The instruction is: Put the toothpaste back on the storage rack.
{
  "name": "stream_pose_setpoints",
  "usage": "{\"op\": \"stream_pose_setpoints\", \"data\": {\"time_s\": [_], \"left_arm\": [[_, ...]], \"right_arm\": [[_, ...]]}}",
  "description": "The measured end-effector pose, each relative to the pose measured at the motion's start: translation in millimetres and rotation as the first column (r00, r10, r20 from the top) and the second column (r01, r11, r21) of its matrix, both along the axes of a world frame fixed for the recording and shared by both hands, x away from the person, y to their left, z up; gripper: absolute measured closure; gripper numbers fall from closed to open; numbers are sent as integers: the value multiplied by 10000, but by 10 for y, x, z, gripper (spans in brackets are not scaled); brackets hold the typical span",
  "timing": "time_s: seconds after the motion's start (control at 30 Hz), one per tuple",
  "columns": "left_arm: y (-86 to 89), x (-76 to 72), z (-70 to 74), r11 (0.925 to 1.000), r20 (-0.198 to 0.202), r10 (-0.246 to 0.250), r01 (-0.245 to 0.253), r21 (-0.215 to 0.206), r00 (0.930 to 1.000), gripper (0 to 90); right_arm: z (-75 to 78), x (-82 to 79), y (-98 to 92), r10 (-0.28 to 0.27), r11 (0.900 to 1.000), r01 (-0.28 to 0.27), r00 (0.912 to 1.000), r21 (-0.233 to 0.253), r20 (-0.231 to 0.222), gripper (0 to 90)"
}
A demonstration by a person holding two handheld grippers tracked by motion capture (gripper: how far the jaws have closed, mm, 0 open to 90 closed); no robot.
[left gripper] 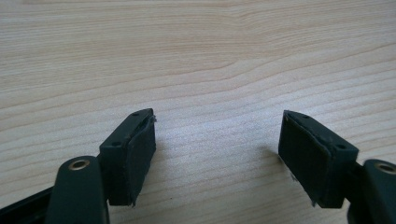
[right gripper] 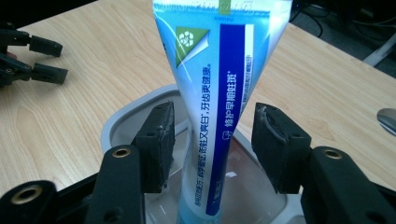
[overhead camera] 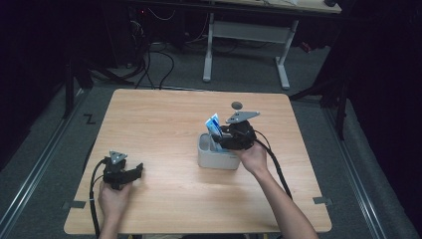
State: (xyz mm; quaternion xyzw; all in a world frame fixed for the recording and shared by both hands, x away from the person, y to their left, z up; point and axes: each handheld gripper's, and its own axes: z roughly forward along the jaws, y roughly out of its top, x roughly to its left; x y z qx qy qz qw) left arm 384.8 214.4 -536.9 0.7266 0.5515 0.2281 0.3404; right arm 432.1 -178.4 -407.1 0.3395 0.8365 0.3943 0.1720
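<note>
A blue and white toothpaste tube (right gripper: 219, 70) stands upright in a pale grey open box (right gripper: 122, 122) right of the table's middle (overhead camera: 214, 124). My right gripper (right gripper: 212, 121) is open, one jaw on each side of the tube just above the box's rim, with a small gap at the right jaw. From above, this gripper (overhead camera: 222, 138) hangs over the box (overhead camera: 215, 160). My left gripper (overhead camera: 135, 171) rests near the front left of the table, open, with bare wood between its jaws (left gripper: 217, 135). It also lies far off in the right gripper view (right gripper: 32, 58).
A small grey round disc (overhead camera: 237, 105) lies on the wooden table (overhead camera: 159, 124) behind the box, also at the right edge (right gripper: 387, 119) of the right gripper view. A white desk frame (overhead camera: 246, 35) and cables stand on the floor beyond the table.
</note>
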Motion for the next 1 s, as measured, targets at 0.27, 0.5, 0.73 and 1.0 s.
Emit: {"op": "stream_pose_setpoints", "data": {"time_s": [0.27,0.5,0.73,1.0], "left_arm": [[-3,-1,-1,10000,3,2,-2,30,10000,279],[-4,-1,-1,10000,7,5,-5,41,10000,280],[-2,-1,0,10000,1,-1,1,29,10000,279],[-2,-1,0,10000,0,0,0,27,10000,279]], "right_arm": [[113,-61,-111,-142,9994,130,9992,329,381,476],[175,-103,-213,-310,9984,284,9982,498,517,480],[226,-136,-296,-454,9971,411,9968,644,656,479],[267,-169,-376,-579,9952,519,9957,830,724,476]]}}
